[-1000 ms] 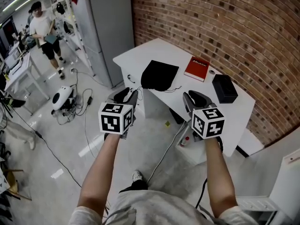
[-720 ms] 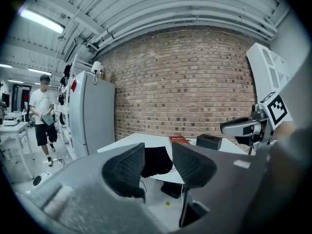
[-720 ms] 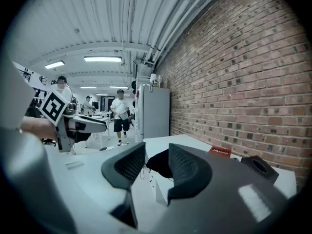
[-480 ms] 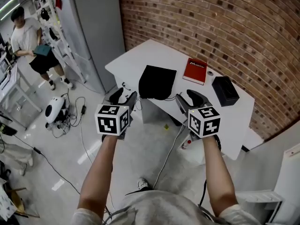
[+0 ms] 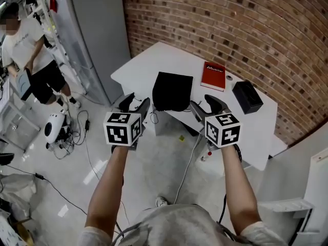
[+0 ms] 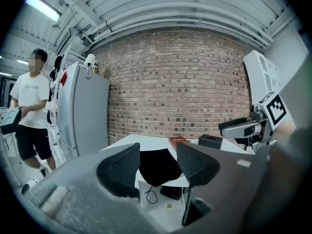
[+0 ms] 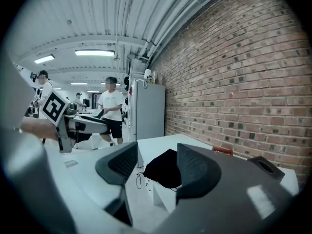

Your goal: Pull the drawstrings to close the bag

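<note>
Bag [image 5: 172, 90] not held. Left gripper [image 5: 135, 104] and right gripper [image 5: 206, 106]: jaws opening, wide, nothing between them. Both are in the air, short of the white table [image 5: 148, 65]. The bag is black and lies flat at the table's near edge, ahead between the grippers. A drawstring loop [image 6: 151, 195] dangles over the edge. Behind it: red book [image 5: 212, 76], black box [image 5: 247, 96].

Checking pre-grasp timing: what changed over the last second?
Jaws of the left gripper and the right gripper are opening, with nothing between them; nothing gripped or released. The bystander at left walked closer. The black drawstring bag, red book and black box lie unmoved on the white table.
</note>
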`<state>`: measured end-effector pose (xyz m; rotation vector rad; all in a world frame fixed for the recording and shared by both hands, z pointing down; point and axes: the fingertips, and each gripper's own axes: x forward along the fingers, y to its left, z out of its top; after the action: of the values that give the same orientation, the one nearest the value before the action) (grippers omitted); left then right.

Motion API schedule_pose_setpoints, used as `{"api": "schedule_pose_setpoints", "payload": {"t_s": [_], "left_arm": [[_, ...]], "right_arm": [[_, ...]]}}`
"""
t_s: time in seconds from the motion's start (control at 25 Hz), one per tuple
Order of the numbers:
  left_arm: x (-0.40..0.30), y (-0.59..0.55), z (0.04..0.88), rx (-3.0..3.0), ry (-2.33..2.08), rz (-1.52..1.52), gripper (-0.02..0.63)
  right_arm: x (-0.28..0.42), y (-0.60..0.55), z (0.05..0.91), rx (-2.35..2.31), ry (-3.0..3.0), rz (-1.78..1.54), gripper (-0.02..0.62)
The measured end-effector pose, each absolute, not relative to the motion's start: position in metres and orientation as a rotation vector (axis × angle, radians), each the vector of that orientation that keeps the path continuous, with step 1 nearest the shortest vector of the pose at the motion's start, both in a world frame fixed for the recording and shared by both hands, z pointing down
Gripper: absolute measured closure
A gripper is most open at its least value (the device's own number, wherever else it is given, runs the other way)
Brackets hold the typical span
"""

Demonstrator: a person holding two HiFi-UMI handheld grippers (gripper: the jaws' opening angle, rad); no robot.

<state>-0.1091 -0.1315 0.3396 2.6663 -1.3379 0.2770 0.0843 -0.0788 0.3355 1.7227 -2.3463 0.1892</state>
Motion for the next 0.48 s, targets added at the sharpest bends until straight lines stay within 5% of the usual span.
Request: {"api": "schedule_pose_setpoints", "payload": {"t_s": [0.48], "left_arm": [[-0.102, -0.162, 0.368, 2.701, -1.222, 0.317, 0.365]], "right_arm": [[0.09, -0.094, 0.362, 1.756, -2.253, 0.227, 0.342]]}}
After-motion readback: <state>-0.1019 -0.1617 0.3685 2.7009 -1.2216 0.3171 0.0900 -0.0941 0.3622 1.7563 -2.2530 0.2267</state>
